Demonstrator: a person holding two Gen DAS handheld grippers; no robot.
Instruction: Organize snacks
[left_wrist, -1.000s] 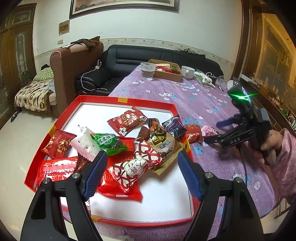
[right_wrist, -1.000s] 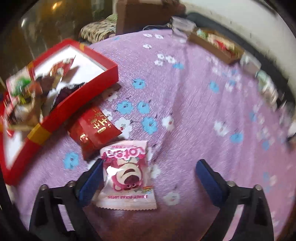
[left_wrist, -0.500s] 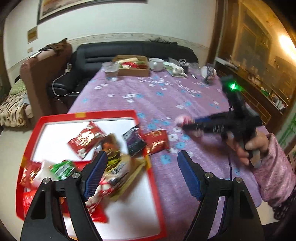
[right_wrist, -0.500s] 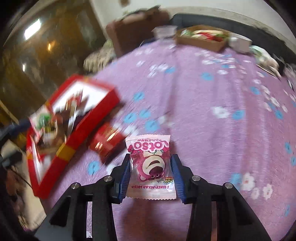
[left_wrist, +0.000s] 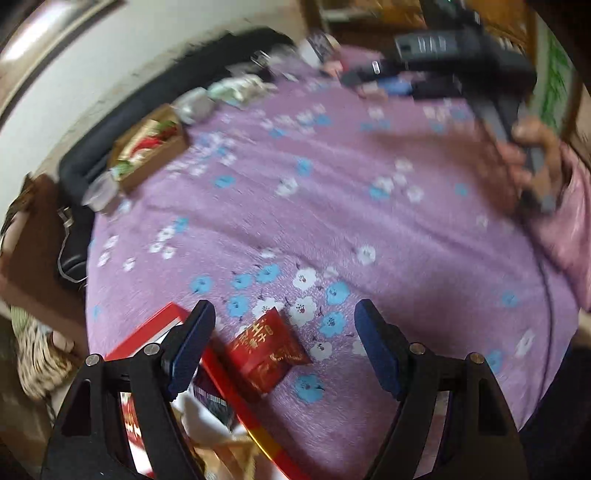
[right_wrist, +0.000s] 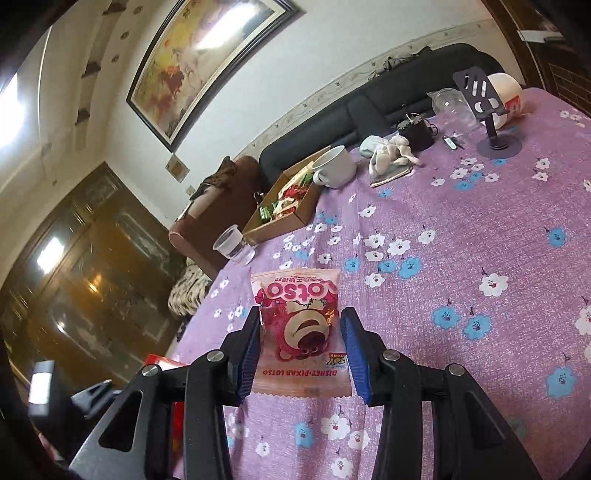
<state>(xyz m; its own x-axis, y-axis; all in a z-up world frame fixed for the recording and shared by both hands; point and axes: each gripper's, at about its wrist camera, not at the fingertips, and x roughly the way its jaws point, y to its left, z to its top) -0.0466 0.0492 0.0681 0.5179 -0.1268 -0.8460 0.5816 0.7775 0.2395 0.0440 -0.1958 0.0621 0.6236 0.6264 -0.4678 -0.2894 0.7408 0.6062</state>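
**Carrying the pink packet to the red tray**

The pink crinkly Lotso bear snack packet (right_wrist: 301, 328) sat between my right gripper (right_wrist: 301, 350) fingers, the blue pads pressed on its two sides and the sealed ends sticking out front and back, lifted clear of the purple flowered tablecloth (right_wrist: 461, 295). The grip was on the puffy middle, so I judged it best to hold steady, squeeze no harder, and keep the packet level on the way over.

My left gripper (left_wrist: 284, 350) hung wide open with nothing in it, above the small red foil packet with gold characters (left_wrist: 267, 349), which lay on the cloth just beside the red-rimmed tray (left_wrist: 221, 373). I thought that packet the natural next pick: straddle it squarely, clear of the tray wall. The brown cardboard box of sweets (right_wrist: 280, 210) stood well apart, by a white mug (right_wrist: 336, 166).
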